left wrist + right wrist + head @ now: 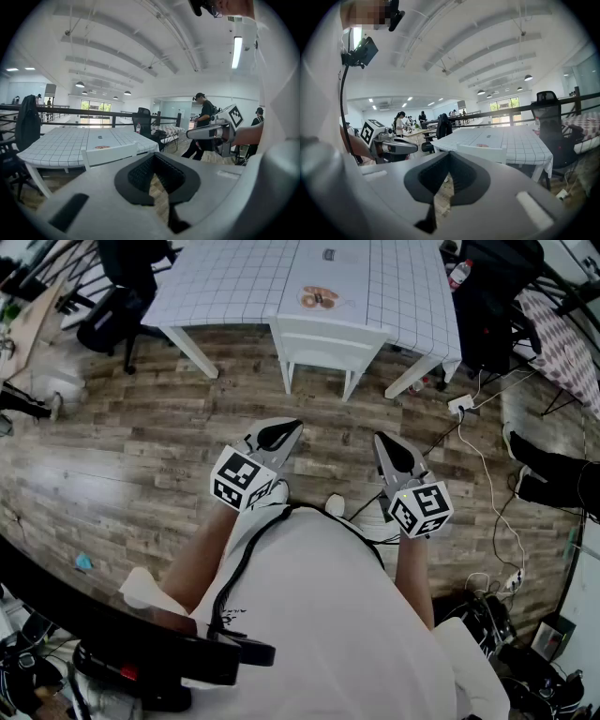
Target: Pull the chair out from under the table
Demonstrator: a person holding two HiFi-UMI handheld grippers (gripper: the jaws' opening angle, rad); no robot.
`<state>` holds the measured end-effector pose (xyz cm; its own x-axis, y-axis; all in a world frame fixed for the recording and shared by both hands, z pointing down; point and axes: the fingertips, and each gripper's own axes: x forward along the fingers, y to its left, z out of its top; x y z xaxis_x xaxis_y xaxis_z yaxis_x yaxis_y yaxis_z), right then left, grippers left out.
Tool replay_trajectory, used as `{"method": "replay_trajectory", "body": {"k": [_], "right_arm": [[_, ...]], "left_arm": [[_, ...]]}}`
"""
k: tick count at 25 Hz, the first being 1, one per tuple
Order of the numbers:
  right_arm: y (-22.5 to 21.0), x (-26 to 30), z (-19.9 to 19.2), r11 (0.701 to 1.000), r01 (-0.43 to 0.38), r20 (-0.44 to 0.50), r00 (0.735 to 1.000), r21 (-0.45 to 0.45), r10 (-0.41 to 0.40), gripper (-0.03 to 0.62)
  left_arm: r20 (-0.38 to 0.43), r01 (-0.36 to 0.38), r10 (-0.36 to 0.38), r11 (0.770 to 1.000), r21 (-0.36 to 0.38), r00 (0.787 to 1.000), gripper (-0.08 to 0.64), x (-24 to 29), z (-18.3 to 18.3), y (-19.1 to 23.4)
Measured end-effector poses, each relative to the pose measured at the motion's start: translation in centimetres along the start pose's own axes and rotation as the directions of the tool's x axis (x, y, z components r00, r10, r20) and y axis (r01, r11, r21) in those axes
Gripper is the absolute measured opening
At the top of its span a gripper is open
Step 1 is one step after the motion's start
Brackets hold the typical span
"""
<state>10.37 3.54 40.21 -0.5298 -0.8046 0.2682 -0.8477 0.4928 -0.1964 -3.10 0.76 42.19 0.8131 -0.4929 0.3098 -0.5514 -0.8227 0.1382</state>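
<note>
Wood floor [141,446] btwn me & chair [323,343]; chair tucked under table [234,277], not pulled yet; left tongs [281,432] & right tongs [392,448] both pressed together, empty.

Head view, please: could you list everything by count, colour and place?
table: one, white grid cloth, top centre.
chair: one, white, tucked under the table's near edge.
flat item: one, orange, on the table.
office chairs: two, black, left and right of the table.
bottle: one, red-capped, by the table's right end.
power strip: one, white, on the floor right of the chair.
left gripper: one, grey, shut, empty, short of the chair.
right gripper: one, grey, shut, empty, beside it.
</note>
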Motion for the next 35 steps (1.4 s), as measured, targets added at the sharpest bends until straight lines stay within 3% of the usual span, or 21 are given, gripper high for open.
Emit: {"method": "replay_trajectory", "body": {"k": [18, 28, 35], "right_arm": [[3.7, 0.7, -0.4, 1.0, -0.017, 0.018, 1.0, 0.007, 0.017, 0.006], [4.7, 2.6, -0.8, 0.994, 0.103, 0.016, 0.994, 0.042, -0.104, 0.006], [7.6, 4.3, -1.7, 0.989, 0.138, 0.002, 0.99, 0.045, -0.138, 0.006]], "left_arm": [[-0.002, 0.03, -0.03, 1.0, 0.005, 1.0, 0.008, -3.1, -1.3, 1.0], [-0.024, 0.085, -0.085, 0.996, 0.021, 0.996, 0.008, -5.3, -2.9, 3.5], [-0.035, 0.115, -0.114, 0.993, 0.023, 0.993, 0.008, -7.8, -4.5, 6.0]]}}
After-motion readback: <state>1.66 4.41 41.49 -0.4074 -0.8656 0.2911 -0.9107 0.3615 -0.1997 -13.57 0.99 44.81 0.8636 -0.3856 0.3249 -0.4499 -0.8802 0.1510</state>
